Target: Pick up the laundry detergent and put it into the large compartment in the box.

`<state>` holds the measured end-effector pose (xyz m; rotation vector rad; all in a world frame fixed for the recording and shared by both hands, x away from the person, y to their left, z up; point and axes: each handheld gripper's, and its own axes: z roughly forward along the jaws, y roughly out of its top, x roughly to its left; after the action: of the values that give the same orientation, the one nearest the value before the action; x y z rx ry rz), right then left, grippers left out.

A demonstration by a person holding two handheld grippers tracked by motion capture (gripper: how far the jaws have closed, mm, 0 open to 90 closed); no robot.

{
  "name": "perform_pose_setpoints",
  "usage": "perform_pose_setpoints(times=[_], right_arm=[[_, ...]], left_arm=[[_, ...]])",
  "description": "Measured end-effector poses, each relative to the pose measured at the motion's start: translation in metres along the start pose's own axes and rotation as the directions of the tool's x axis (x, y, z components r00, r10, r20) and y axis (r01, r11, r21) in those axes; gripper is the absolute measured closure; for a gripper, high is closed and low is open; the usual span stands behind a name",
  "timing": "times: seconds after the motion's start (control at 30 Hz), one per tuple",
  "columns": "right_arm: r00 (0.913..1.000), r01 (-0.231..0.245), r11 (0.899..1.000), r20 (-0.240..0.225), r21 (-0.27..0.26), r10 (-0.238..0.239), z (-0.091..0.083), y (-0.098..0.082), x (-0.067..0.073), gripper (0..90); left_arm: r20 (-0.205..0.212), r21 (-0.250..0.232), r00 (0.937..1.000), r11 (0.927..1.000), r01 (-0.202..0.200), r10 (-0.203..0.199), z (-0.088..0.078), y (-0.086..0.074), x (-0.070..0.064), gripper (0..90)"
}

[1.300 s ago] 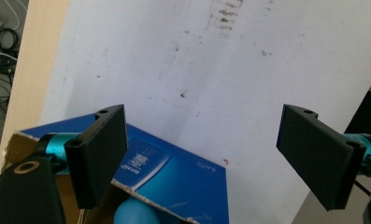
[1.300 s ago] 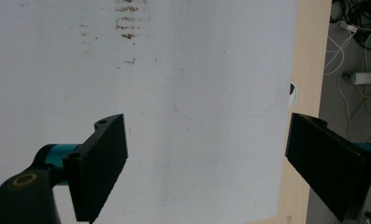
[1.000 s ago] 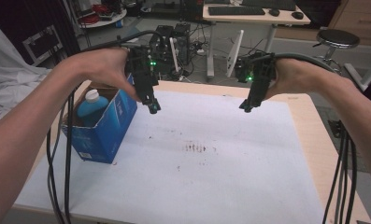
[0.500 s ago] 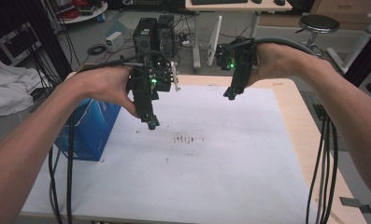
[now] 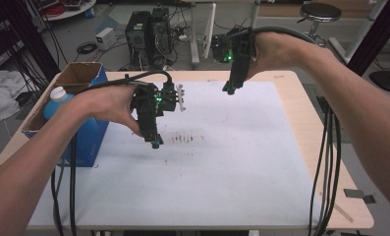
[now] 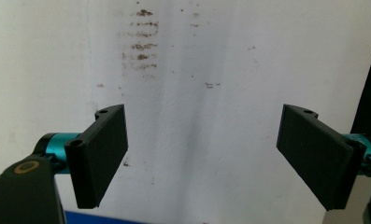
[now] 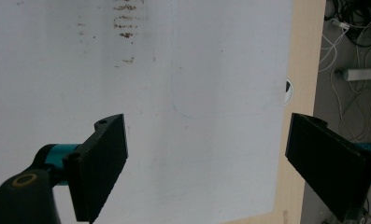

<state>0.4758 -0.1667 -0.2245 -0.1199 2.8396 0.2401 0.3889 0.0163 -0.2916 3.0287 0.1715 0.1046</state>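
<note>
**White sheet, two empty grippers**

White paper sheet (image 5: pixel 222 177) covers the table (image 5: pixel 325 147). Over its brown stains (image 5: pixel 185 138) hangs the left gripper (image 5: pixel 154 142), jaws spread wide (nothing between them). Farther back, the right gripper (image 5: pixel 228 90) hovers, equally agape. A blue box (image 5: pixel 87 140) stands left.

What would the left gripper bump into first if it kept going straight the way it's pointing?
Probably the white sheet on the table, beside the brown smudges. The left gripper points down at it with open jaws and nothing between them.
</note>
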Motion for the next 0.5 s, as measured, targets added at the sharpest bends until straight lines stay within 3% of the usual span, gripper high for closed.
perform_pose_setpoints(times=[0.2,0.23,0.33,0.5], right_arm=[[0.9999,-0.014,1.0,0.006,-0.001,0.014,-0.003,-0.002,0.0,12.1],[0.9999,-0.015,1.0,0.005,-0.001,0.015,-0.004,-0.003,0.001,12.1],[0.9999,-0.013,1.0,0.005,-0.009,0.013,-0.005,-0.002,0.002,12.1],[0.9999,-0.01,1.0,0.004,-0.002,0.01,-0.004,-0.001,0.004,12.1]], left_arm=[[0.005,0.015,0.9999,0.9998,-0.009,0.009,0.013,0.001,-0.002,16.6],[0.011,0.007,0.9999,1.0,0.004,-0.004,0.015,0.001,-0.003,16.6],[0.01,0.027,0.9998,0.9995,-0.019,0.018,0.018,0.002,-0.003,16.6],[0.009,0.017,0.9998,0.9997,-0.019,0.019,0.019,0.002,-0.005,16.6]])
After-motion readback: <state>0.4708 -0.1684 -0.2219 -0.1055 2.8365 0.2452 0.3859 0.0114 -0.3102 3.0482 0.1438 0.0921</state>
